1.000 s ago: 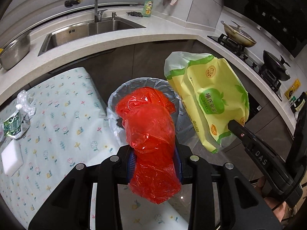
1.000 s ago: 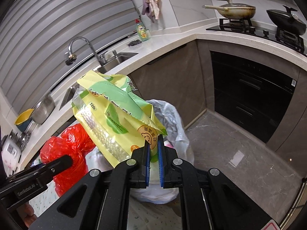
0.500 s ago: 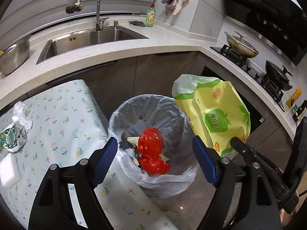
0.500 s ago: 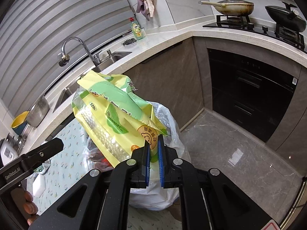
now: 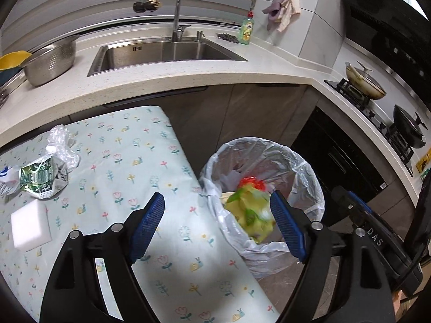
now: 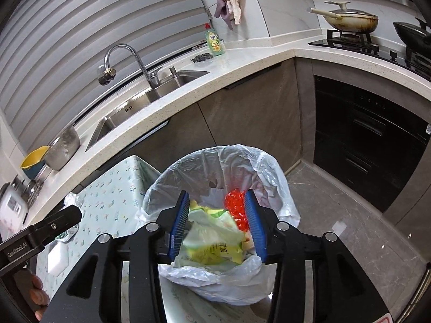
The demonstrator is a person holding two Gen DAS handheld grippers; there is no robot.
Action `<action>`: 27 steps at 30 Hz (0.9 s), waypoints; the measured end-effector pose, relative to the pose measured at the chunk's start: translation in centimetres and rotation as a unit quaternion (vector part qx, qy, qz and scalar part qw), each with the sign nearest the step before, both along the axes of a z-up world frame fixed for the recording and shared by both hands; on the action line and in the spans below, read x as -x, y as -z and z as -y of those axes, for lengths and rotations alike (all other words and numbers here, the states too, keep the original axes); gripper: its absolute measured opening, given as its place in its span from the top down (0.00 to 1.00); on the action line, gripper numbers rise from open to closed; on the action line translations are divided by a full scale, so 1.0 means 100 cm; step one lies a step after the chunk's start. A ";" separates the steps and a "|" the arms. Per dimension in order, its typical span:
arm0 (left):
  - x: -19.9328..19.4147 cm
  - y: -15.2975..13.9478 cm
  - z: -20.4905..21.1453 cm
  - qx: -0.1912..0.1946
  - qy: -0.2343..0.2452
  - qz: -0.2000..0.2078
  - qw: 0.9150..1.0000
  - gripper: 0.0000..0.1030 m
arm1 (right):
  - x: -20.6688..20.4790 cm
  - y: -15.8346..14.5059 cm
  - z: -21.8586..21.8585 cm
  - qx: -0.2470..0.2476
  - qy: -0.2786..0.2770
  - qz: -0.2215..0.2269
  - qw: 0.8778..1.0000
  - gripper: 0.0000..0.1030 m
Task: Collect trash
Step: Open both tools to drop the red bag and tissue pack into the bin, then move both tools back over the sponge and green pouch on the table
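The bin with a clear liner (image 5: 301, 167) (image 6: 269, 167) stands on the floor beside the table. A yellow-green snack bag (image 5: 250, 212) (image 6: 215, 242) lies in it on top of a red plastic bag (image 5: 252, 181) (image 6: 235, 202). My left gripper (image 5: 218, 223) is open and empty over the table's edge next to the bin. My right gripper (image 6: 219, 223) is open and empty just above the bin. On the table lie a crumpled green carton (image 5: 41, 179), clear plastic wrap (image 5: 60, 145) and a white sponge block (image 5: 31, 224).
The table has a floral cloth (image 5: 129, 161). Behind it runs a counter with a sink (image 5: 161, 52), a steel colander (image 5: 49, 60) and a soap bottle (image 5: 246, 31). A stove with pans (image 5: 363, 83) is at the right. Dark cabinets and grey floor (image 6: 350, 228) surround the bin.
My left gripper opened and dropped the red bag into the bin, then shifted toward the table. My right gripper opened and the yellow-green bag fell into the bin.
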State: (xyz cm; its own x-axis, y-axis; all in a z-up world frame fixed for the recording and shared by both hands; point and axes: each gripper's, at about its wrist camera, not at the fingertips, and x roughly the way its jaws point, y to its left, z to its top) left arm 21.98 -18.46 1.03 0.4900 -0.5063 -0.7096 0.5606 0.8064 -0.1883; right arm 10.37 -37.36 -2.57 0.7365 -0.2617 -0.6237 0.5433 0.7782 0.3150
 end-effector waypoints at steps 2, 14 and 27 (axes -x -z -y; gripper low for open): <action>-0.002 0.000 -0.006 -0.001 -0.005 0.000 1.000 0.25 | -0.002 -0.002 -0.005 0.002 -0.004 0.001 1.000 0.59; -0.002 -0.006 -0.050 0.006 -0.044 0.008 0.999 0.16 | -0.011 -0.020 -0.041 0.016 -0.027 0.006 0.999 0.55; -0.003 -0.013 -0.118 0.008 -0.099 0.007 0.995 0.15 | -0.026 -0.038 -0.093 0.025 -0.068 0.013 0.997 0.53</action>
State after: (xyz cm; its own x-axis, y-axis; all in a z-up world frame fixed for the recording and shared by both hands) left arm 22.23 -6.61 2.35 0.5909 -0.4091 -0.6953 0.3929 0.8987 -0.1948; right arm 12.99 -28.07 1.19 0.7830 -0.1890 -0.5926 0.4236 0.8596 0.2856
